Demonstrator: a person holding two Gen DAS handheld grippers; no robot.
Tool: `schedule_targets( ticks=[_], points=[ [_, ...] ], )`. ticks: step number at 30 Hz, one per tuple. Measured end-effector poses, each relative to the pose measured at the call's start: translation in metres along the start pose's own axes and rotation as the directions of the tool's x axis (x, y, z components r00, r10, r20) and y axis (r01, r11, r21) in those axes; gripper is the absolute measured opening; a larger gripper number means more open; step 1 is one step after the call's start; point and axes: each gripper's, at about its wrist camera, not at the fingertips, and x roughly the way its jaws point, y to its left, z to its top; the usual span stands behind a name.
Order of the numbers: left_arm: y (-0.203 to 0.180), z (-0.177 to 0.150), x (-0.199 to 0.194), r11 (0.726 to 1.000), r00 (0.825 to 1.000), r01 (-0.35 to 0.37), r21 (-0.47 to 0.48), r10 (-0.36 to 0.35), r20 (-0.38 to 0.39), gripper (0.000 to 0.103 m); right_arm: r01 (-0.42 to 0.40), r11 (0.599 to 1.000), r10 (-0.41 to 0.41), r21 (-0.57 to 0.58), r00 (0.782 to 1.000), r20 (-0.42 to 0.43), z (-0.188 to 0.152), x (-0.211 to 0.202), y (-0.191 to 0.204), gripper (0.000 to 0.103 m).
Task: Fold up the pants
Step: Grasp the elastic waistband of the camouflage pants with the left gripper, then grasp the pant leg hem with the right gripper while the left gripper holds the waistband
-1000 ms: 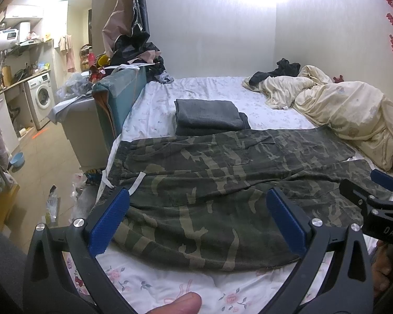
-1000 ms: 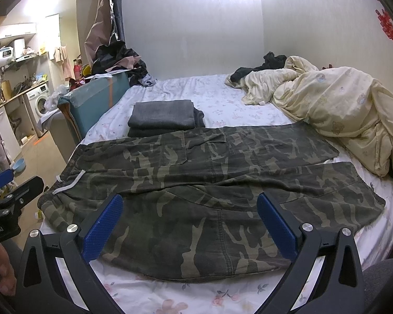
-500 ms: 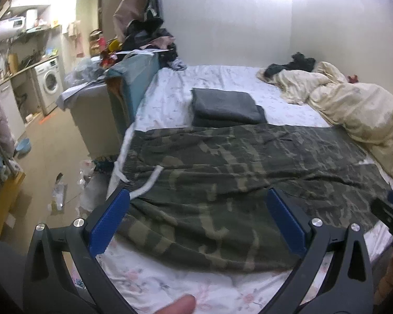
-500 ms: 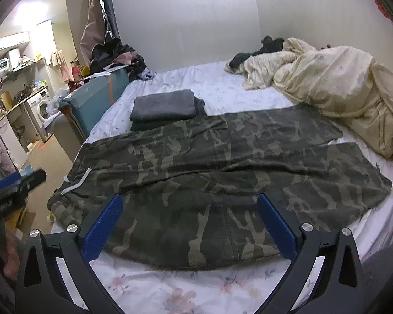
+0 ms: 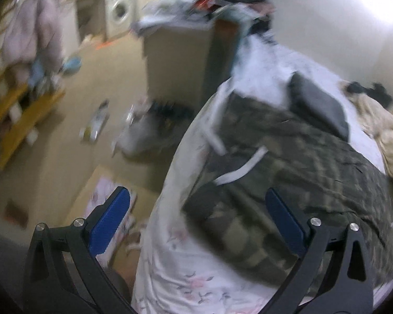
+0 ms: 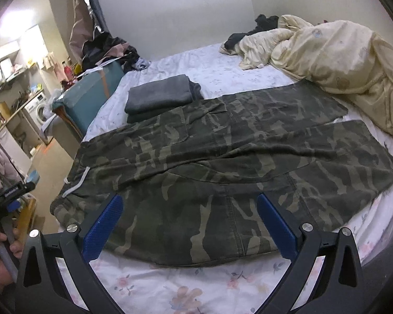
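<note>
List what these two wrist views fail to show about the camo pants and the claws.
- Left wrist view: motion blur smears the camo pants; waistband detail is unreadable.
- Left wrist view: pant legs cut off by the right edge.
- Right wrist view: near hem partly hidden behind the right claw.
- Left claw: no contact visible.

The camouflage pants [image 6: 222, 162] lay spread flat across the bed [image 6: 222, 70], waistband at the bed's left edge. The right gripper [image 6: 190, 225] hovered over the pants' near edge, jaws wide apart and empty. Beyond the pants sat folded grey clothes [image 6: 159, 96]; a cream duvet [image 6: 335, 60] was bunched past the pants' leg ends.
</note>
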Motion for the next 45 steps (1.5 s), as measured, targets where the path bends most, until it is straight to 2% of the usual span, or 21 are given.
schedule_targets(
  ticks=[3,8,11,12,13,14,15,17,21,24,26,28,31,33,37,39,40,41,43,44,45],
  points=[
    [0.008,-0.008,0.026,0.998,0.996,-0.013,-0.065,0.007,-0.087,0.094,-0.008,1.000,0.008,-0.029,1.000,0.005,0.000,0.001,0.006,0.103],
    [-0.004,-0.023,0.076,0.995,0.978,-0.005,-0.098,-0.015,-0.206,0.079,-0.017,0.999,0.017,-0.038,1.000,-0.021,-0.001,0.007,0.007,0.103],
    [-0.008,-0.025,0.098,0.993,0.974,-0.014,-0.113,-0.012,-0.228,0.060,-0.008,0.999,0.007,-0.035,1.000,-0.023,-0.001,0.008,0.005,0.103],
    [-0.009,-0.025,0.103,0.995,0.973,-0.028,-0.100,0.004,-0.230,0.041,-0.003,0.999,0.003,-0.034,1.000,-0.023,-0.002,0.008,0.004,0.103],
    [-0.014,-0.024,0.104,0.996,0.976,-0.053,-0.065,0.038,-0.213,0.039,0.000,0.999,0.000,-0.033,1.000,-0.024,-0.002,0.009,0.003,0.103],
    [-0.020,-0.025,0.100,0.997,0.983,-0.066,-0.027,0.060,-0.174,0.032,0.002,1.000,-0.003,-0.031,1.000,-0.027,-0.002,0.009,0.003,0.103],
    [-0.024,-0.024,0.093,0.998,0.987,-0.069,0.002,0.068,-0.147,0.025,0.006,1.000,-0.006,-0.029,1.000,-0.030,-0.002,0.010,0.002,0.103],
    [-0.037,-0.022,0.073,0.996,0.995,-0.058,0.063,0.063,-0.081,0.018,0.010,1.000,-0.010,-0.026,0.999,-0.034,-0.002,0.011,0.001,0.103],
    [-0.055,-0.009,0.028,0.990,0.999,-0.018,0.141,0.011,0.045,0.014,-0.007,1.000,0.007,0.004,0.999,-0.048,0.000,0.014,-0.003,0.103],
    [-0.058,0.004,0.019,0.989,1.000,-0.012,0.150,0.008,0.029,0.013,-0.045,0.998,0.048,0.042,0.995,-0.085,-0.001,0.020,-0.010,0.103],
    [-0.058,0.008,0.029,0.988,0.999,-0.029,0.153,0.033,-0.023,0.013,-0.125,0.987,0.139,0.102,0.979,-0.147,-0.006,0.029,-0.016,0.103],
    [-0.057,0.006,0.036,0.989,0.997,-0.042,0.142,0.050,-0.053,0.013,-0.198,0.954,0.244,0.224,0.949,-0.201,-0.019,0.041,-0.025,0.103],
    [-0.057,0.001,0.035,0.988,0.998,-0.050,0.143,0.055,-0.034,0.013,-0.209,0.829,0.391,0.519,0.880,-0.270,-0.064,0.071,-0.039,0.103],
    [-0.058,-0.001,0.037,0.988,0.998,-0.050,0.149,0.055,-0.028,0.013,-0.162,0.762,0.432,0.628,0.849,-0.305,-0.097,0.093,-0.039,0.103],
    [-0.060,-0.001,0.034,0.987,0.999,-0.049,0.156,0.052,-0.011,0.013,-0.093,0.732,0.406,0.675,0.855,-0.322,-0.119,0.120,-0.049,0.103],
    [-0.062,0.000,0.033,0.986,0.999,-0.051,0.159,0.053,-0.009,0.013,-0.089,0.682,0.414,0.726,0.866,-0.282,-0.126,0.128,-0.064,0.103],
    [-0.063,0.001,0.033,0.986,0.999,-0.051,0.158,0.053,-0.009,0.013,-0.093,0.667,0.404,0.739,0.879,-0.254,-0.123,0.127,-0.069,0.103],
    [-0.064,0.002,0.033,0.986,0.998,-0.053,0.157,0.054,-0.008,0.013,-0.084,0.675,0.364,0.733,0.902,-0.232,-0.114,0.124,-0.077,0.102],
    [-0.065,0.002,0.033,0.983,0.998,-0.066,0.169,0.067,-0.001,0.013,-0.008,0.707,0.217,0.707,0.954,-0.206,-0.096,0.114,-0.103,0.102],
    [-0.066,0.001,0.033,0.982,0.997,-0.074,0.174,0.075,0.001,0.013,0.035,0.683,0.146,0.730,0.972,-0.183,-0.091,0.108,-0.123,0.102],
    [-0.067,0.000,0.033,0.980,0.997,-0.079,0.181,0.080,0.005,0.013,0.062,0.630,0.094,0.774,0.983,-0.155,-0.092,0.103,-0.146,0.103]
  ],
)
